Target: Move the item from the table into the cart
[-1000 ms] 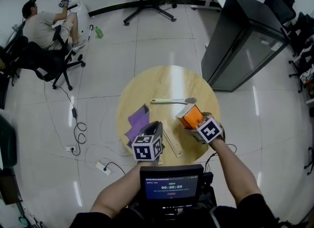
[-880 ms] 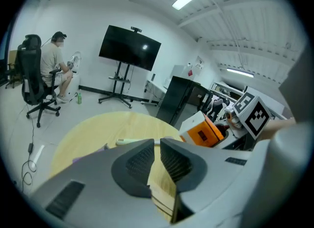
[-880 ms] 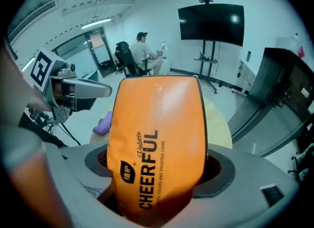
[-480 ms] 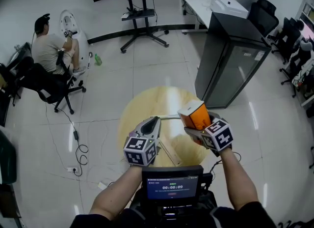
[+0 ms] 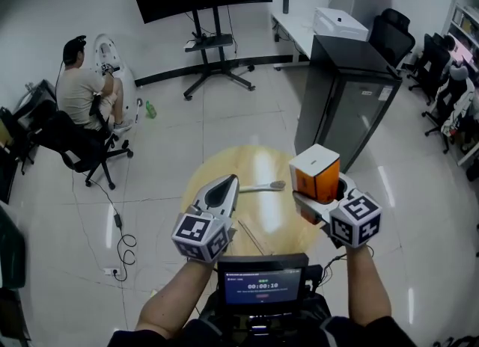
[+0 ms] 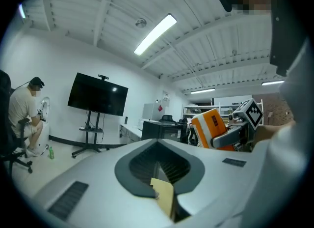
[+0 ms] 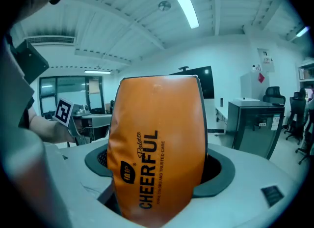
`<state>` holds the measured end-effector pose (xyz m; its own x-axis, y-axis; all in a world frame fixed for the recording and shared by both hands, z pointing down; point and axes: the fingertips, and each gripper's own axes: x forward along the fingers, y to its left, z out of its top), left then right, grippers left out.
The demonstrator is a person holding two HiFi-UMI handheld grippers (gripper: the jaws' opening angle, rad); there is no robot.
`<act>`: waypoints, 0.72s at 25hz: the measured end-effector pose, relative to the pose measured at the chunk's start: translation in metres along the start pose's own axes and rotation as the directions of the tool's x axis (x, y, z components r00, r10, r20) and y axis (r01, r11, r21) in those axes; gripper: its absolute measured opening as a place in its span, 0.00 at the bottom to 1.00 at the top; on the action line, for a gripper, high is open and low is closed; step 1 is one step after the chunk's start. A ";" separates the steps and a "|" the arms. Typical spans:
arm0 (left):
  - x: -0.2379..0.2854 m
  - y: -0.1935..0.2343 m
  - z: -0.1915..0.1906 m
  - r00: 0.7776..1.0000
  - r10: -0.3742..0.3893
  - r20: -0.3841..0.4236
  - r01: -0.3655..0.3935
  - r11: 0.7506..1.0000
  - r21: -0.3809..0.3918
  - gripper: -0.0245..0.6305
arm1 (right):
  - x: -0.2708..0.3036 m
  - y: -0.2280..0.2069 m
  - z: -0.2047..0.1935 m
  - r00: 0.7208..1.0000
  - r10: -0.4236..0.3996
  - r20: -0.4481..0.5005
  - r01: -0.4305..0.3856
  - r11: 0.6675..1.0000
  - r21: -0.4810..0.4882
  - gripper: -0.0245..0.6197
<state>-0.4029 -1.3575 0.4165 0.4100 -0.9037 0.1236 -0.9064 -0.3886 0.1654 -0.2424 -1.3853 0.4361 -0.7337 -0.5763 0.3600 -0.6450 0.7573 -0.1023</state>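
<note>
Orange CHEERFUL pack (image 7: 157, 143) sits clamped in your right gripper (image 5: 320, 202); its soft sides could slide out if you tilt. Your left gripper (image 5: 227, 183) pinches a yellowish slip (image 6: 163, 195).

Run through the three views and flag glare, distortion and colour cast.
Head view: fisheye bend, a white glare strip on the round table and streaks on the floor. Left gripper view: dark round vignette, and the yellow slip close up is soft. Right gripper view: teal cast, with the orange pack sharp and its print readable.
</note>
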 end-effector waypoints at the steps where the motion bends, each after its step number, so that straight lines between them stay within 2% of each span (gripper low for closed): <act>1: -0.004 -0.004 0.005 1.000 -0.005 0.010 0.005 1.000 0.017 0.05 | -0.009 0.002 0.005 1.000 -0.003 0.031 0.002 1.000 0.001 0.66; 4: -0.009 -0.020 0.015 0.999 -0.026 0.041 0.023 0.998 0.065 0.05 | -0.033 0.001 0.019 0.994 -0.014 0.111 0.013 1.000 0.004 0.66; 9: -0.006 -0.053 0.031 0.997 -0.052 0.061 0.048 0.997 0.066 0.05 | -0.068 -0.009 0.027 0.986 -0.043 0.160 0.044 0.999 -0.008 0.66; 12: 0.005 -0.083 0.030 0.990 -0.110 0.089 0.100 0.989 0.106 0.05 | -0.092 -0.019 0.022 0.982 -0.064 0.176 0.064 0.998 0.004 0.66; 14: 0.011 -0.118 0.020 0.984 -0.151 0.092 0.136 0.979 0.152 0.05 | -0.121 -0.028 0.007 0.977 -0.092 0.191 0.094 0.996 0.003 0.66; 16: 0.010 -0.162 0.006 0.974 -0.209 0.089 0.190 0.965 0.183 0.05 | -0.160 -0.034 -0.017 0.969 -0.139 0.206 0.139 0.990 0.015 0.66; 18: 0.008 -0.187 -0.003 0.958 -0.274 0.080 0.252 0.945 0.210 0.05 | -0.185 -0.032 -0.030 0.957 -0.193 0.216 0.189 0.981 0.040 0.66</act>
<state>-0.2303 -1.2912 0.3897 0.6329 -0.7742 -0.0052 -0.7742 -0.6327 -0.0176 -0.0796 -1.2942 0.4009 -0.6242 -0.7639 0.1638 -0.7797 0.6223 -0.0694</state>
